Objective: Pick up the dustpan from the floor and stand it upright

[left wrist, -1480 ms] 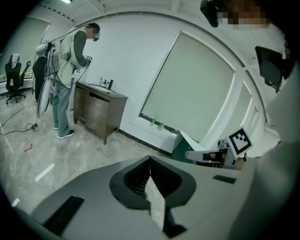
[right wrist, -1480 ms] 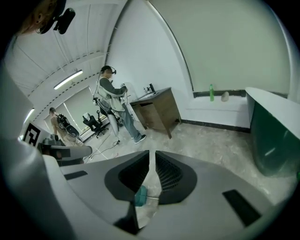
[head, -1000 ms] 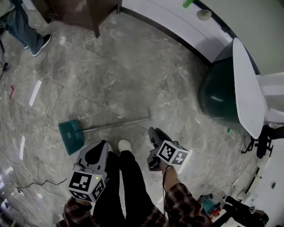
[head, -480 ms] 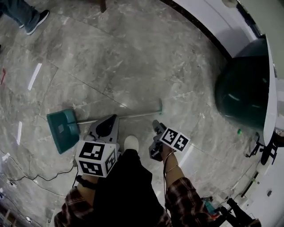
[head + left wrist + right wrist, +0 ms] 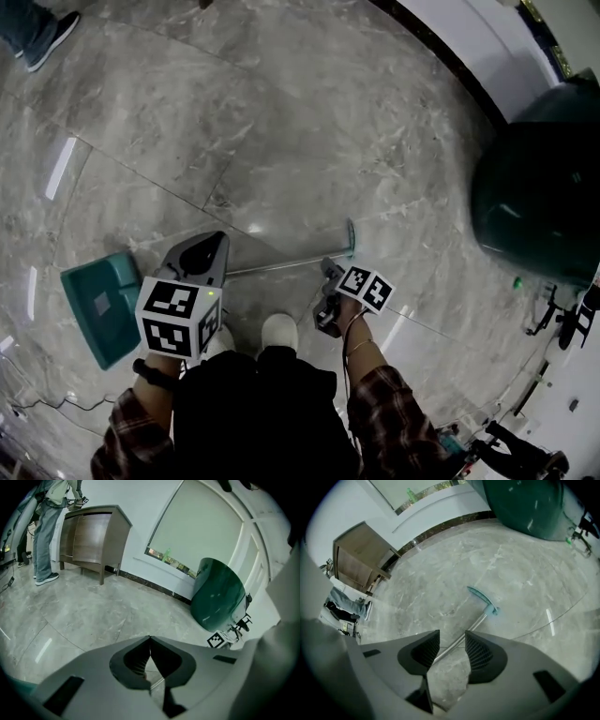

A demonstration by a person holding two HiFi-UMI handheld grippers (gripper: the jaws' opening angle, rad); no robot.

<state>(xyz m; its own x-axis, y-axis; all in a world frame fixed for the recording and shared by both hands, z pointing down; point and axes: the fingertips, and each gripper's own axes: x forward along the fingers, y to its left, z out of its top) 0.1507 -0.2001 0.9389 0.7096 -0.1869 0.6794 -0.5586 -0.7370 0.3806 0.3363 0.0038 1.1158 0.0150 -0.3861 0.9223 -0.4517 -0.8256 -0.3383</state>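
Note:
The teal dustpan [image 5: 98, 305] lies flat on the marble floor at the left. Its metal handle [image 5: 281, 262] runs right to a teal grip [image 5: 350, 236]. My left gripper [image 5: 214, 240] hovers over the pan end of the handle; in the left gripper view its jaws [image 5: 150, 639] are shut with nothing in them. My right gripper [image 5: 326, 268] is near the grip end. In the right gripper view it [image 5: 452, 639] stands open, and the handle [image 5: 473, 626] on the floor runs into the gap untouched, ending at the grip [image 5: 485, 602].
A big dark green rounded object [image 5: 534, 206] stands at the right by the white wall. A wooden cabinet [image 5: 93, 536] and a standing person [image 5: 47, 527] are farther off. My white shoes [image 5: 278, 330] are just behind the handle. Cables [image 5: 37, 403] lie at the lower left.
Both grippers have come down close to the floor, over the handle. The head view has dropped with them, so the dustpan now shows farther left and lower.

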